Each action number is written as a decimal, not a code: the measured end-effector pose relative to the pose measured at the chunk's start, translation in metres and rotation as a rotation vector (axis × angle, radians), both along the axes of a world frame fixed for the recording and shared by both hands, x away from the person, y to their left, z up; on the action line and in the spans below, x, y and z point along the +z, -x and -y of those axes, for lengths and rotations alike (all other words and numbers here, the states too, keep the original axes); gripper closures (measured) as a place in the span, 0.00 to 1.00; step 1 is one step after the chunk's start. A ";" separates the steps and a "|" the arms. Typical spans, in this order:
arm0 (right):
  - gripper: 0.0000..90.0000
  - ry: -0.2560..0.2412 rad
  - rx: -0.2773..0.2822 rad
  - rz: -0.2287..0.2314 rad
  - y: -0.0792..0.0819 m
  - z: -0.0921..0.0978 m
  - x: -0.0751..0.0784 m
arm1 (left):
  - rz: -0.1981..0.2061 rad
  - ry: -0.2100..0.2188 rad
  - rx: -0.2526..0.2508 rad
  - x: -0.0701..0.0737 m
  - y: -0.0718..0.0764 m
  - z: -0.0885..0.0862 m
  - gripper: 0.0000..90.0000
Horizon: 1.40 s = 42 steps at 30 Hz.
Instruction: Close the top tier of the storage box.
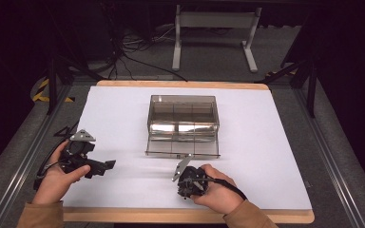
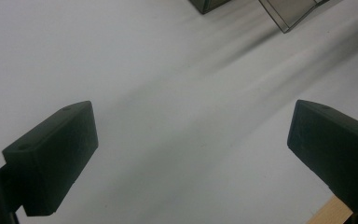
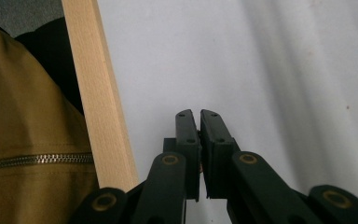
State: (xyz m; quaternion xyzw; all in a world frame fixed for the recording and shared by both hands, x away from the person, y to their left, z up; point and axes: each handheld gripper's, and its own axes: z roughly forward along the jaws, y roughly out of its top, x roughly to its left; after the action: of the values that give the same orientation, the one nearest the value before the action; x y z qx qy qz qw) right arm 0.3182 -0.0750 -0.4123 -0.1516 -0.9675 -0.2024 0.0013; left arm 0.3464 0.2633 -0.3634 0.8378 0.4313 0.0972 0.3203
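Near the front left corner of the table (image 1: 266, 102), the person's left hand (image 1: 57, 180) wraps around the left gripper (image 1: 107, 165), which points rightward along the front edge toward the other hand. Its jaws stand wide apart with nothing between them; the left gripper view shows only bare white surface in the gap, with a corner of the box at the top edge. Close to the middle of the front edge, the right hand (image 1: 218, 190) holds the right gripper (image 3: 199, 116) turned back toward the person's body. Its jaws are pressed together, empty, hovering over the white surface just beside the wooden front rim (image 3: 102, 102), with an olive jacket (image 3: 23, 140) and its zip beyond.

A white sheet covers the tabletop, with pale wood showing at the front and rear edges. The clear smoky plastic organizer box (image 1: 183, 121) sits at the table's centre, its front flap folded down toward the person, well apart from the left gripper and nearer the right hand. Beyond the rear edge lie a grey floor, tangled cables (image 1: 123, 47) and a white table frame (image 1: 214, 33).
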 end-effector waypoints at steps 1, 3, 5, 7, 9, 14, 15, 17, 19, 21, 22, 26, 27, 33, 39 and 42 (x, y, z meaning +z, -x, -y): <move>0.97 -0.006 -0.001 0.002 0.001 0.001 0.003 | 0.001 0.000 0.000 0.000 0.000 0.000 0.03; 0.97 -0.015 0.000 0.011 0.001 0.002 0.007 | 0.000 0.003 0.004 0.000 0.000 0.000 0.03; 0.97 -0.034 0.013 0.032 0.000 0.003 0.011 | -0.003 0.003 0.007 0.000 0.001 -0.001 0.03; 0.97 -0.040 0.009 0.030 0.002 0.004 0.016 | -0.003 0.003 0.007 -0.001 0.002 -0.001 0.03; 0.97 -0.054 0.012 0.042 0.002 0.005 0.020 | -0.005 -0.001 0.009 -0.001 0.002 -0.002 0.03; 0.97 -0.072 0.012 0.053 0.002 0.007 0.028 | -0.004 0.003 0.015 -0.001 0.004 -0.004 0.03; 0.97 -0.072 0.008 0.051 0.003 0.007 0.030 | -0.005 0.004 0.019 -0.001 0.005 -0.005 0.03; 0.97 -0.083 0.010 0.057 0.003 0.007 0.032 | -0.005 0.004 0.020 -0.001 0.006 -0.006 0.03; 0.97 -0.088 0.005 0.052 0.003 0.007 0.035 | -0.005 0.003 0.025 -0.002 0.006 -0.007 0.03; 0.97 -0.098 0.000 0.049 0.002 0.008 0.037 | -0.006 0.003 0.026 -0.002 0.007 -0.008 0.03; 0.97 -0.099 -0.006 0.050 0.002 0.008 0.039 | -0.007 0.002 0.027 -0.002 0.008 -0.009 0.03; 0.97 -0.109 -0.015 0.042 0.001 0.009 0.041 | -0.009 0.000 0.033 -0.003 0.008 -0.010 0.03; 0.97 -0.114 -0.022 0.035 0.000 0.010 0.044 | -0.008 -0.001 0.034 -0.003 0.009 -0.011 0.03; 0.97 -0.122 -0.041 0.036 -0.003 0.012 0.054 | -0.006 0.002 0.043 -0.003 0.010 -0.014 0.03; 0.97 -0.107 -0.049 0.044 -0.009 0.012 0.066 | -0.003 0.003 0.043 -0.001 0.010 -0.014 0.03; 0.97 -0.105 -0.055 0.045 -0.012 0.012 0.070 | -0.001 0.005 0.042 -0.001 0.010 -0.014 0.03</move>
State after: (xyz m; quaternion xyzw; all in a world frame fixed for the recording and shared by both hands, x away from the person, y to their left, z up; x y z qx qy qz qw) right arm 0.3300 -0.0868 -0.3418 -0.1732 -0.9508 -0.2563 -0.0182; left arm 0.3369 0.2778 -0.3645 0.8279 0.4492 0.1023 0.3200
